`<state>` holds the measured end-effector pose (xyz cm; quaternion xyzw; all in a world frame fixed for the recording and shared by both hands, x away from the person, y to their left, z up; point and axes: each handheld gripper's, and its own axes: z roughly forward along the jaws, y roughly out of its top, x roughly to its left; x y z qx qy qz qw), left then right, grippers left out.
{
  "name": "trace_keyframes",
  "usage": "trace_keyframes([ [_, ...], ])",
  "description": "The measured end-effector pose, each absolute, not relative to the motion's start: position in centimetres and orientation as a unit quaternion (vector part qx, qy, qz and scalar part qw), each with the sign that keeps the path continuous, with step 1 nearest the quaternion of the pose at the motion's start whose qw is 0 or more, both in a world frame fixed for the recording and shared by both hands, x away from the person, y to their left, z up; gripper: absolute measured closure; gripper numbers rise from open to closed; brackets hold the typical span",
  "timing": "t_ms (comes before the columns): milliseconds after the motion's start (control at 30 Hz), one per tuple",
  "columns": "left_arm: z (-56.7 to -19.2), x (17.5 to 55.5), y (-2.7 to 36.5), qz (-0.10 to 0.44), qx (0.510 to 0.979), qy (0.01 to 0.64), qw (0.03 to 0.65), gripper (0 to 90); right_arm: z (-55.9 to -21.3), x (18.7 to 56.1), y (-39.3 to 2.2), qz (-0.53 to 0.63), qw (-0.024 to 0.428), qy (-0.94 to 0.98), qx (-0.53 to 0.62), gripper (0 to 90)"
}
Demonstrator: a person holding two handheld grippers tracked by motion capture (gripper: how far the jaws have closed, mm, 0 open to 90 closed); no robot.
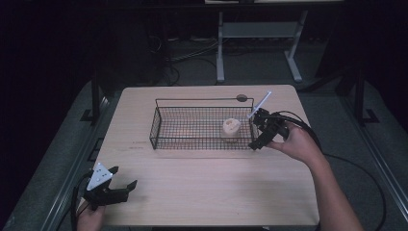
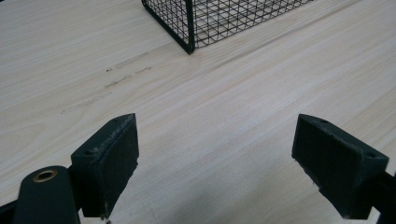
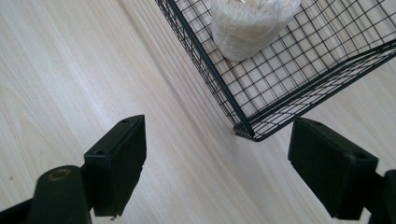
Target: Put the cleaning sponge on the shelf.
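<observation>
Black wire-mesh basket (image 1: 202,126) at frame centre holds a cream round lump (image 1: 231,127); right tool (image 1: 262,130) beside it and left tool (image 1: 115,185) lower left both gape empty.

Black wire-mesh basket (image 1: 159,126), cream woven object (image 1: 231,127), pale wood-grain table (image 1: 202,183).

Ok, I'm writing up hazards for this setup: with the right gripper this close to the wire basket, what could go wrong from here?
1. The right gripper is open beside the wire basket's corner; pushing forward could catch a finger on the mesh and likely drag or tip the basket.
2. The pale roll sits just inside that end wall; a knock could topple it.
3. The right gripper's cable trails off the table edge and might snag.
</observation>
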<state>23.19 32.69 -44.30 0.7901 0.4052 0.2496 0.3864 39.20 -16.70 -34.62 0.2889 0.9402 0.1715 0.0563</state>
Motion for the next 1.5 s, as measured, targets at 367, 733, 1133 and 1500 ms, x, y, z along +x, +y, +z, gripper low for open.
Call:
trace_keyframes([
  [367, -44.3, 23.3, 32.6, 0.25, 0.792, 0.404, 0.385, 14.0, -35.2, 38.3, -17.6, 0.174, 0.057, 0.939, 0.29, 19.3],
  [733, -44.3, 23.2, 32.6, 0.249, 0.792, 0.404, 0.384, 14.0, -36.0, 37.7, -18.6, 0.175, 0.053, 0.938, 0.296, 19.3],
  [1133, -44.4, 23.3, 32.5, 0.248, 0.792, 0.405, 0.383, 14.0, -37.4, 37.0, -19.7, 0.176, 0.043, 0.935, 0.306, 19.5],
  [1500, -44.4, 23.4, 32.4, 0.246, 0.793, 0.405, 0.382, 14.0, -38.6, 36.5, -20.6, 0.178, 0.034, 0.932, 0.315, 19.4],
])
